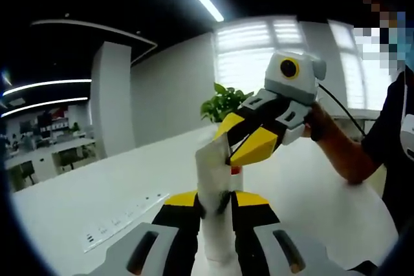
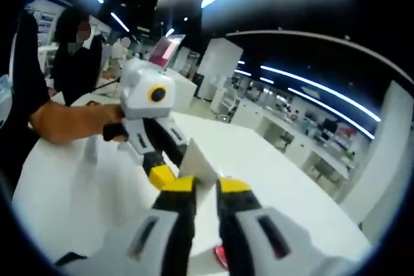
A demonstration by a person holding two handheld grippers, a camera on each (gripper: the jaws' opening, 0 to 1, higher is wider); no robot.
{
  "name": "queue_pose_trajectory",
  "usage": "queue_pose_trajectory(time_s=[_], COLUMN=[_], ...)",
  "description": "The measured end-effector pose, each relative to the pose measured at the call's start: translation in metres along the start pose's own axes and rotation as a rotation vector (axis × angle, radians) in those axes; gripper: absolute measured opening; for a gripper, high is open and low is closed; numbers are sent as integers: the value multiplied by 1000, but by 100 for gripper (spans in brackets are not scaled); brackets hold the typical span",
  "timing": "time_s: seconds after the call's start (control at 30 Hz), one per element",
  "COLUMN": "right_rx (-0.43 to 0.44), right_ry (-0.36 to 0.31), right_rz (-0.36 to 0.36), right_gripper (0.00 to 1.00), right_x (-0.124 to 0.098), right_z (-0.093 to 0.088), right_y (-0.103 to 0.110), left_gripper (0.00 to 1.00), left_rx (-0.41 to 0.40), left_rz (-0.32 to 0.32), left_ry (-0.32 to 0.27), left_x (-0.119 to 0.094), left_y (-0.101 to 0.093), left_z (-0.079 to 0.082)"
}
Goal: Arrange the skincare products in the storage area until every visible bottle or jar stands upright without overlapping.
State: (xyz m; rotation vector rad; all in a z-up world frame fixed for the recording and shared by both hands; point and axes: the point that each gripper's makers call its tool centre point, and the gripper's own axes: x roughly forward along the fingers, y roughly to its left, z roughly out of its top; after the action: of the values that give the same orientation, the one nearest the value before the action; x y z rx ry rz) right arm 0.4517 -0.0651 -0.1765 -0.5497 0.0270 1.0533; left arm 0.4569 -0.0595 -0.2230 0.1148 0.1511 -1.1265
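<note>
Left gripper view: the left gripper [image 1: 217,206] has its two yellow-tipped black jaws rising from six o'clock, closed against the sides of a white tube [image 1: 215,205] that stands upright between them. At about one o'clock from the tube's top, the right gripper [image 1: 240,147] reaches in from the right with its yellow jaws pinched on the tube's upper flat end, its grey body slanting up toward two o'clock. A hand [image 1: 317,122] grips that body from three o'clock, with a bare forearm running off to the right. Just behind the tube's top a small red-and-white item is partly hidden and cannot be made out. A white table [image 1: 116,189] spreads around, with a row of sockets [image 1: 119,221] at eight o'clock and a green plant [image 1: 223,103] at twelve o'clock beyond the tube. Right gripper view: the right gripper [image 2: 206,185] shows its jaws closed on the flat white end of the tube [image 2: 197,165], and the left gripper [image 2: 165,176] comes in from ten o'clock, held by a hand [image 2: 115,128] on an outstretched forearm. The tube is held above the white table [image 2: 278,179], and a red object [image 2: 220,256] lies at six o'clock.
</note>
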Motion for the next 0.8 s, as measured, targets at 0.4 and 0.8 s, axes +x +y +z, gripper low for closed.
queue_pose_trajectory(time_s=[0.4, 0.8], right_rx=[-7, -5], right_ry=[23, 26], right_rz=[-16, -41], right_gripper=[11, 11], right_x=[-2, -5], right_z=[-2, -2], right_y=[-4, -10], left_gripper=[21, 22], left_rx=[5, 15], left_rz=[20, 26], left_ry=[-11, -26], left_x=[0, -4], left_y=[1, 1], left_z=[6, 12])
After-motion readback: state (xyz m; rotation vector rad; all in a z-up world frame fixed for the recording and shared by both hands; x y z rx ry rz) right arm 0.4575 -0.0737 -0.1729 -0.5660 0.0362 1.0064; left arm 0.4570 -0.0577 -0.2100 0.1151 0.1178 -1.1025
